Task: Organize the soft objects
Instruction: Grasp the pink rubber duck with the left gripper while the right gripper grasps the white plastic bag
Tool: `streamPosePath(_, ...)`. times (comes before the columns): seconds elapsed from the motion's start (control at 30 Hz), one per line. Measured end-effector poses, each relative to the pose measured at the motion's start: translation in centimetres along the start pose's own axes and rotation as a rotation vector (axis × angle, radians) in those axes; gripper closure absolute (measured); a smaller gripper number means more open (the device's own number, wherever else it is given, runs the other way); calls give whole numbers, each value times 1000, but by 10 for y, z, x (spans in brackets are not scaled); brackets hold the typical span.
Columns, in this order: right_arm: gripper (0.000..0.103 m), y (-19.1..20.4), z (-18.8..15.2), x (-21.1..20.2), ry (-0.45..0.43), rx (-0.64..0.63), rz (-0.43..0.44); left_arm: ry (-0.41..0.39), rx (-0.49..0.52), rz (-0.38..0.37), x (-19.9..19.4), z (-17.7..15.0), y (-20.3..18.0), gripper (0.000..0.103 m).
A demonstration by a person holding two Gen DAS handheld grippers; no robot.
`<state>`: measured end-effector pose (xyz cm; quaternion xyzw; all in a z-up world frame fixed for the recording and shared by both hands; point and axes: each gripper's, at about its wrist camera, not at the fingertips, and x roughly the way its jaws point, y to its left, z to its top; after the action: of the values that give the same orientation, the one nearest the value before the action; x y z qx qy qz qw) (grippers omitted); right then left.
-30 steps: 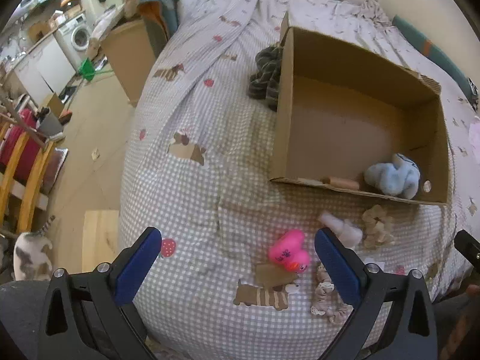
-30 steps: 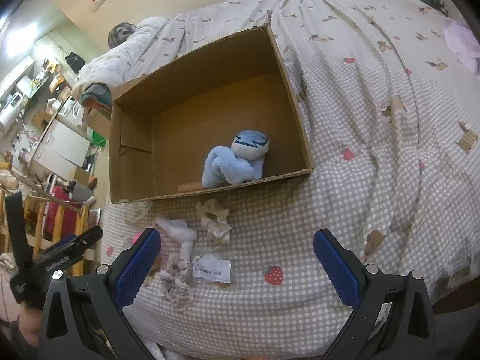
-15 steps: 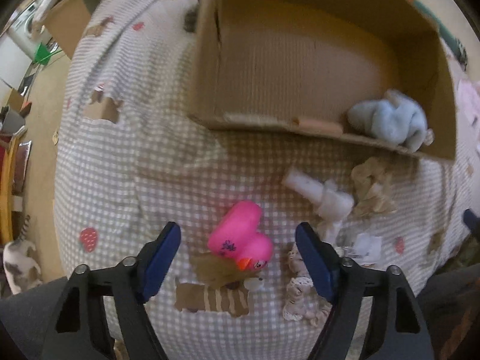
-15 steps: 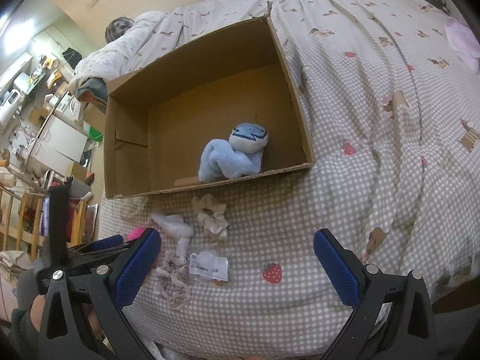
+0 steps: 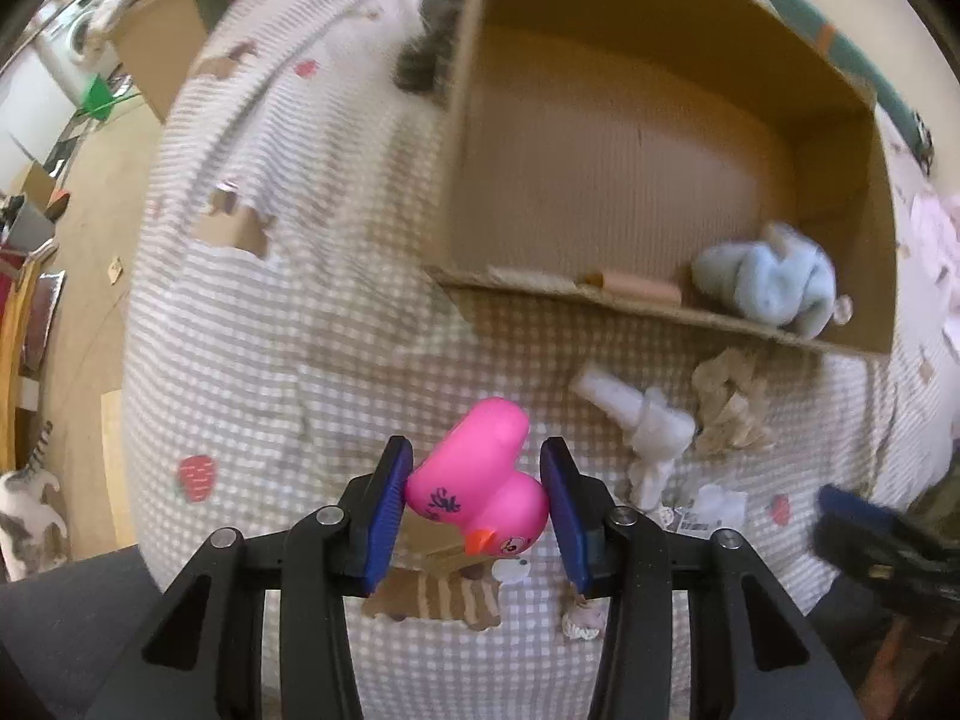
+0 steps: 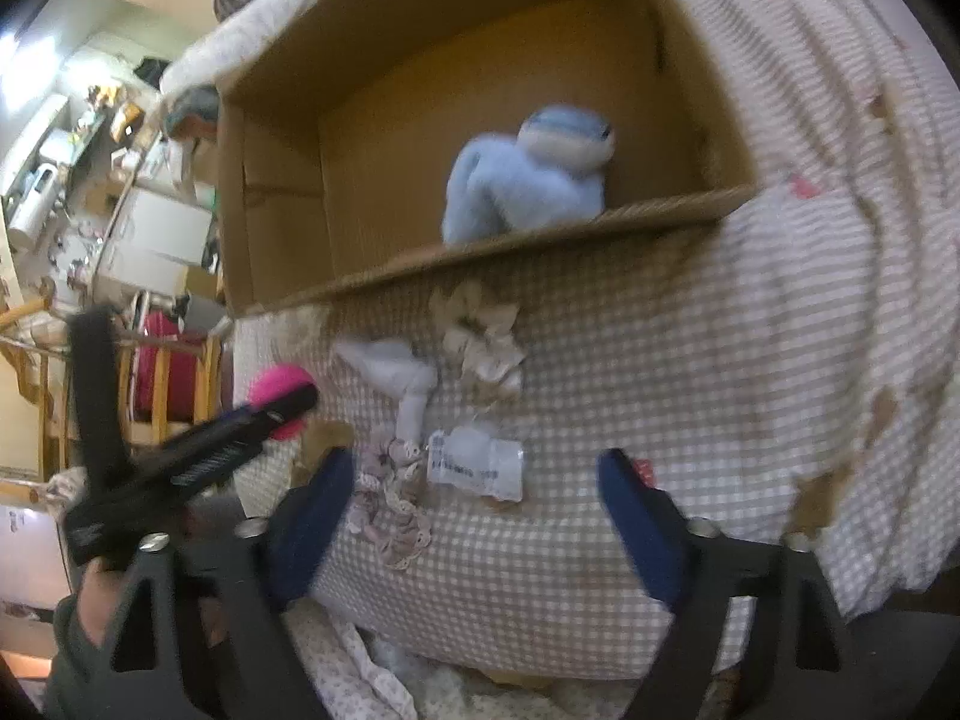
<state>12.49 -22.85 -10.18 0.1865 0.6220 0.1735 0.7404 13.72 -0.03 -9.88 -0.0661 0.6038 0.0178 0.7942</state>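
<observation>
left gripper (image 5: 477, 501) sits at 6 o'clock in the left wrist view, its two blue pads pressed against both sides of a pink rubber duck (image 5: 480, 495); the duck's orange beak points down toward the camera. under it lies the checked bedspread (image 5: 288, 360). a cardboard box (image 5: 600, 300) lies open at 1 o'clock, with a light blue plush toy (image 5: 774, 282) in its near right corner and a small peach roll (image 5: 639, 288) against the near wall. just outside that wall, at 3 o'clock from the duck, are a white sock (image 5: 648, 420) and a beige frilly cloth (image 5: 732, 402), touching each other. a small plastic packet (image 5: 708, 507) lies below them. the other gripper shows blurred at the 4 o'clock edge.

right gripper (image 6: 474, 510) fills 6 o'clock of the right wrist view, its blue pads spread wide with nothing between them, hanging over the bedspread (image 6: 690, 390). just ahead of it lie the packet (image 6: 477, 465) and a lacy pink cloth (image 6: 390, 498). further up are the sock (image 6: 396, 378) and the frilly cloth (image 6: 486, 342), side by side. the box (image 6: 282, 228) takes up 12 o'clock with the blue plush toy (image 6: 528, 180) leaning on its near wall. at 9 o'clock the left gripper (image 6: 198, 456) comes in, with the duck (image 6: 273, 384) partly hidden behind its finger.
</observation>
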Motion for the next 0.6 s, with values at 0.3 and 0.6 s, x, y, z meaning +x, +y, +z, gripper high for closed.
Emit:
streamPosePath(0.3, 32, 19, 3, 51, 112, -48, -126, -11, -36, 11, -19, -6, 19, 62)
streamPosePath(0.6, 77, 28, 1, 81, 145, -88, -181, -26, -34, -16, -25, -3, 7, 62)
